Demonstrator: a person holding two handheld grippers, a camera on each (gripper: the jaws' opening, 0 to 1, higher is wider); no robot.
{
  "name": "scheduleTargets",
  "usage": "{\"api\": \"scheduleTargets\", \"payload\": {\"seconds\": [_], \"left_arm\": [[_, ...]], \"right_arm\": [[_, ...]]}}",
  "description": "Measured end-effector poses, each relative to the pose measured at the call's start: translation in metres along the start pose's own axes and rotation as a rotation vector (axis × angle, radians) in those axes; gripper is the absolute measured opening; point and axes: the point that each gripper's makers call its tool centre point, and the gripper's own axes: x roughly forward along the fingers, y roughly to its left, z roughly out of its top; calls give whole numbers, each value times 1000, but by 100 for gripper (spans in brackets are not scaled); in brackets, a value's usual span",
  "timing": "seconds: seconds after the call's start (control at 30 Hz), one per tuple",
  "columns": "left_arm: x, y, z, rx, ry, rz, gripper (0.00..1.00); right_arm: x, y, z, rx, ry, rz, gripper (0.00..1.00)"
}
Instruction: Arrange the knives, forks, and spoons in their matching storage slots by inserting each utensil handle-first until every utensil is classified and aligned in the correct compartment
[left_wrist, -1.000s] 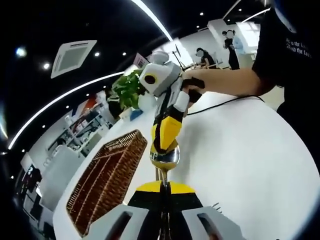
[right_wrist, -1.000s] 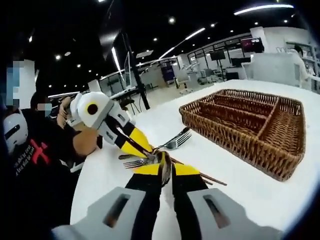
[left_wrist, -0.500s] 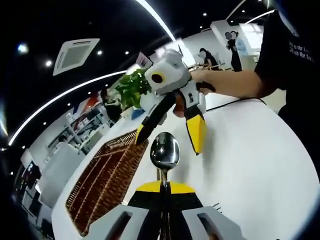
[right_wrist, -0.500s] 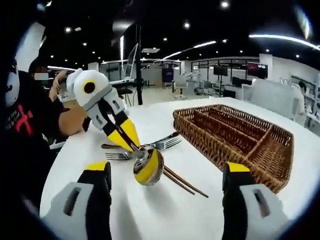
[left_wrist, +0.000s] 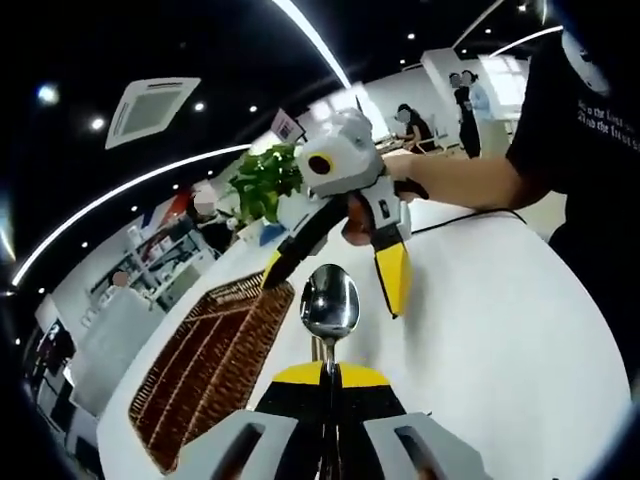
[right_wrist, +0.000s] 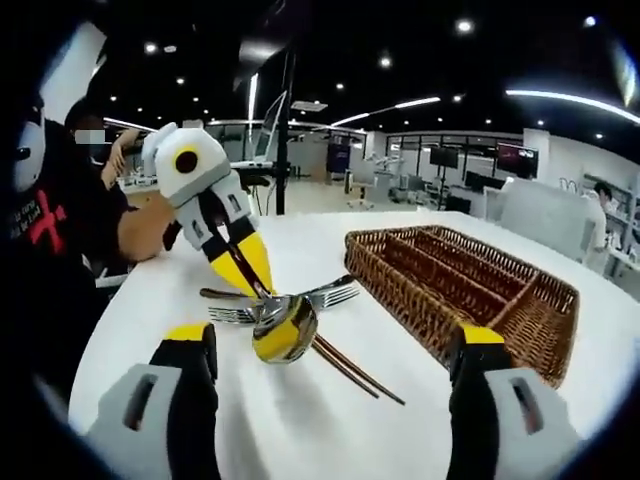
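The polished steel spoon (left_wrist: 330, 303) stands with its long axis running straight up from the left gripper (left_wrist: 329, 375), in line with the jaws: the oval bowl is farthest from the gripper, its concave face turned to the left gripper view's camera, and the narrow handle drops between the yellow-and-black jaws. Those jaws are pressed together on the handle, pinching it close below the neck. In the right gripper view the same spoon (right_wrist: 284, 328) shows the convex back of its bowl, mirror-bright and carrying a yellow reflection, held at the tips of the left gripper (right_wrist: 262, 291), which slants down from a person's hand (right_wrist: 140, 228).

The right gripper (right_wrist: 335, 345) is spread wide, its two yellow-tipped jaws well apart with nothing between them; the spoon bowl hangs in front of that gap, nearer the left jaw. Seen from the left gripper view, the right gripper (left_wrist: 330, 285) hovers just past the spoon bowl, one jaw on each side of it, not touching.

Ahead and to the right of the right gripper sits the brown woven wicker cutlery tray (right_wrist: 470, 290), rectangular, split into long slots with one cross compartment at its near end. It rests on the smooth white round table (right_wrist: 300, 420). Just beyond the spoon, steel forks (right_wrist: 325, 294) lie flat with tines toward the tray, and a pair of thin dark brown chopsticks (right_wrist: 355, 367) lies slanted beside them.
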Motion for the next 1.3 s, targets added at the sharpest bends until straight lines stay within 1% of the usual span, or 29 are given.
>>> {"api": "scheduleTargets", "payload": {"seconds": [0.1,0.23,0.33,0.4,0.63,0.7,0.77,0.83,0.87,0.93,1.1,1.17,1.3], "left_arm": [[-4,6,4,14,9,-20,0],[-10,10,20,29,13,-68,0],[-16,17,30,33,15,-88,1],[-19,22,35,32,25,-94,1],[-22,38,44,93,75,-62,1],[-26,44,52,100,85,-56,1],[-30,50,60,112,86,-43,1],[-34,53,63,128,97,-41,1],[-37,52,66,147,102,-49,1],[-39,51,70,150,100,-59,1],[-37,52,72,142,111,-58,1],[-36,52,74,148,117,-57,1],[-38,55,79,161,124,-55,1]], "right_arm": [[-2,1,-1,-11,17,3,99],[-6,3,-2,-38,40,-2,99],[-11,-1,4,-35,27,-16,99],[-16,-4,8,-32,6,-26,99],[-26,-11,16,-29,-19,-52,99],[-28,-14,18,-27,-25,-60,99],[-31,-18,18,-27,-9,-84,99],[-35,-18,19,-38,-2,-89,99],[-36,-18,20,-41,-4,-92,99],[-39,-19,24,-47,-13,-97,99],[-48,-24,34,-39,-49,-127,99],[-53,-30,40,-36,-80,-160,99],[-61,-34,45,-15,-113,-173,99]]}}
